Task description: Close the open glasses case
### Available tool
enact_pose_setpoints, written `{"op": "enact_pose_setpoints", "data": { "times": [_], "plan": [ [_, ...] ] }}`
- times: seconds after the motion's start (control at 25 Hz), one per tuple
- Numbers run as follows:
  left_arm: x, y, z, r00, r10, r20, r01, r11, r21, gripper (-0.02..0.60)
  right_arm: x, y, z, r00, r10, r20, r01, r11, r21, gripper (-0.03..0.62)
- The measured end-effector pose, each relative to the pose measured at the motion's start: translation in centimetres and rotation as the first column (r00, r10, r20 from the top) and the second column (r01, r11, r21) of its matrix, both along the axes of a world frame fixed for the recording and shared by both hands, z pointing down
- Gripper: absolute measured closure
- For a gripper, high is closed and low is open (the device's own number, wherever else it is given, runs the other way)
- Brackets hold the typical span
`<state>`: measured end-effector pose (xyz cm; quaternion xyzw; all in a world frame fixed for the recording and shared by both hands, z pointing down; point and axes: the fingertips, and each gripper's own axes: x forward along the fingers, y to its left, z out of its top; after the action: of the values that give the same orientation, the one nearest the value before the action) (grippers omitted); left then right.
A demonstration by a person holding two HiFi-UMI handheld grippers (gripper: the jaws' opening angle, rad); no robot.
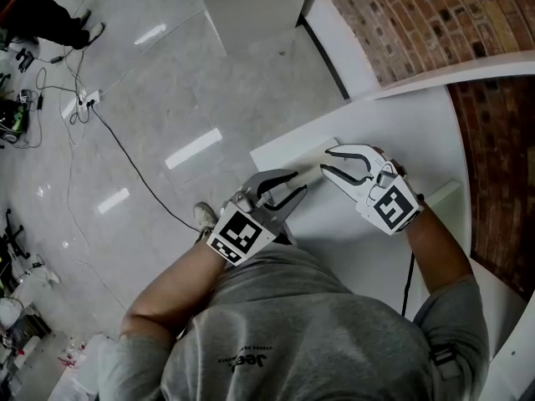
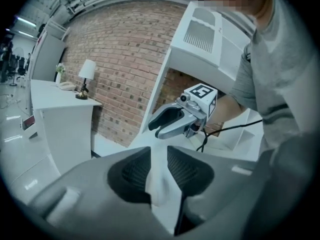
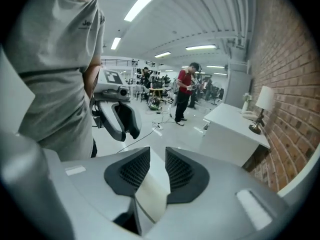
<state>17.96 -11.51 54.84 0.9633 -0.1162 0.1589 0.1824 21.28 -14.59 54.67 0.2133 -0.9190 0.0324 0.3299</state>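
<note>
Both grippers hover over the near edge of the white table (image 1: 355, 228), tips facing each other. A cream, rounded thing (image 1: 313, 174), probably the glasses case, lies between them. I cannot tell whether it is open or closed. My left gripper (image 1: 298, 185) (image 2: 159, 159) has its jaws a narrow gap apart, with pale surface showing through the gap. My right gripper (image 1: 324, 163) (image 3: 157, 166) stands the same way, and a cream strip (image 3: 150, 196) shows in its gap. Neither pair of pads visibly presses on anything. Each gripper sees the other: the right (image 2: 156, 128), the left (image 3: 129, 135).
A brick wall (image 1: 418, 23) backs the curved table. A lamp (image 2: 86, 76) stands on a white counter (image 2: 60, 109). Cables (image 1: 125, 153) and a power strip (image 1: 88, 98) lie on the glossy floor to the left. A black cord (image 1: 407, 282) hangs beside my right arm. People (image 3: 185, 91) stand far off.
</note>
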Motion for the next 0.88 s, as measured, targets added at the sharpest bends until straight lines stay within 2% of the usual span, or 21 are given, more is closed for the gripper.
{"op": "enact_pose_setpoints", "data": {
  "times": [0.16, 0.2, 0.44, 0.68, 0.8, 0.88],
  "plan": [
    [-1.9, -1.5, -3.0, 0.995, -0.067, -0.071, 0.068, 0.997, 0.019, 0.583, -1.0, -1.4, -3.1, 0.994, 0.08, 0.08, -0.083, 0.996, 0.041, 0.565],
    [-2.4, -1.9, -3.8, 0.993, -0.081, -0.09, 0.082, 0.996, 0.016, 0.584, -1.3, -1.8, -3.9, 0.989, 0.1, 0.11, -0.106, 0.993, 0.05, 0.585],
    [-8.1, -4.1, -8.2, 0.976, -0.169, -0.141, 0.177, 0.983, 0.046, 0.584, -4.7, -3.4, -8.0, 0.943, 0.232, 0.239, -0.241, 0.97, 0.011, 0.585],
    [-16.6, -5.5, -12.4, 0.946, -0.275, -0.171, 0.291, 0.954, 0.072, 0.584, -11.0, -4.9, -12.6, 0.932, 0.24, 0.27, -0.258, 0.966, 0.033, 0.585],
    [-20.8, -6.0, -15.0, 0.921, -0.334, -0.203, 0.357, 0.93, 0.088, 0.584, -14.4, -5.7, -15.0, 0.929, 0.229, 0.289, -0.254, 0.966, 0.052, 0.585],
    [-23.5, -6.4, -16.1, 0.905, -0.377, -0.198, 0.402, 0.91, 0.101, 0.584, -16.7, -6.4, -16.4, 0.929, 0.21, 0.306, -0.24, 0.969, 0.063, 0.585]
  ]
}}
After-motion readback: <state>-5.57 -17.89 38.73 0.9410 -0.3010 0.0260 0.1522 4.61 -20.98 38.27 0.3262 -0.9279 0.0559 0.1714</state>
